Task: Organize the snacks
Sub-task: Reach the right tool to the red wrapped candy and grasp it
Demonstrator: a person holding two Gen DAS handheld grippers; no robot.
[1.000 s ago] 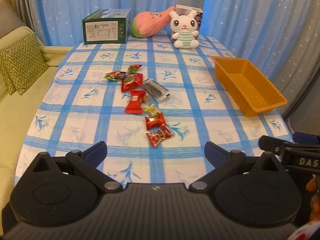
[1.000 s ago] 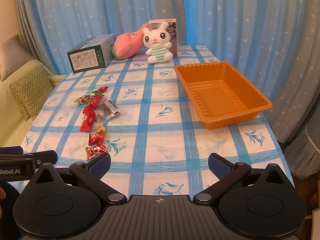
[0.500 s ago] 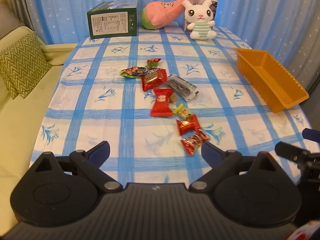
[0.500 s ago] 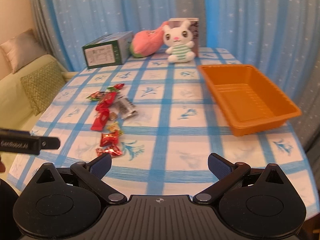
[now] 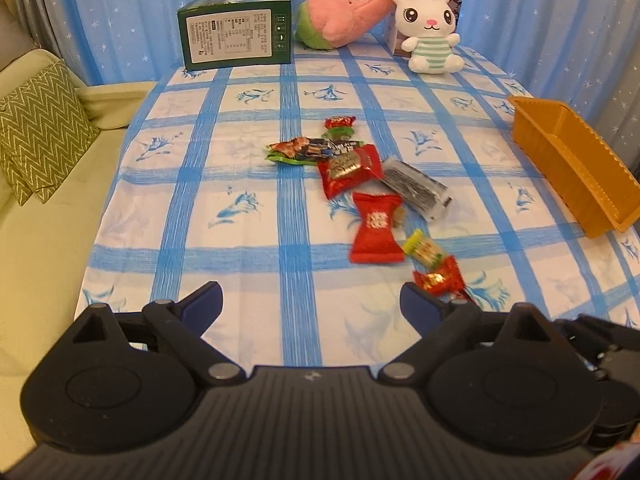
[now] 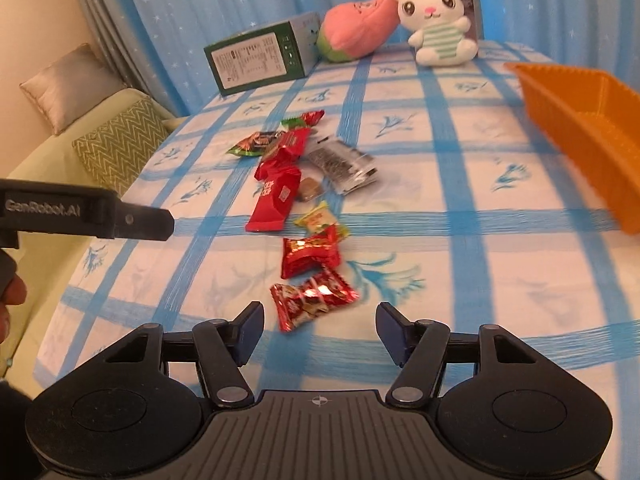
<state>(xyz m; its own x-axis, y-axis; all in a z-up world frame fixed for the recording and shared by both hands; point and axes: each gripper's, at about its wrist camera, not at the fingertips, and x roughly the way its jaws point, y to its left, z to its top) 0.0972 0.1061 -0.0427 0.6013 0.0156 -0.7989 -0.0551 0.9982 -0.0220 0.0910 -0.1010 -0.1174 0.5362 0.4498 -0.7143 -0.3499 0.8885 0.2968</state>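
Note:
Several wrapped snacks lie in a loose line on the blue-checked tablecloth [image 5: 248, 256]: a red pillow pack [image 5: 376, 229], a red foil pack [image 5: 349, 168], a silver-black sachet [image 5: 416, 187] and small red candies [image 5: 438, 280]. An empty orange tray [image 5: 572, 168] stands at the right edge; it also shows in the right wrist view [image 6: 592, 128]. My left gripper [image 5: 310, 305] is open and empty, low over the near table. My right gripper [image 6: 319, 328] is open and empty, just short of a red foil candy [image 6: 314, 296].
A green box [image 5: 236, 34], a pink plush [image 5: 340, 20] and a white rabbit plush [image 5: 430, 28] stand at the far end. A sofa with a zigzag cushion [image 5: 40, 128] lies left of the table. Blue curtains hang behind.
Both grippers have moved forward and lower toward the snacks. The right gripper swung left, so the nearest red candy now lies just ahead of its fingers. Both stay open.

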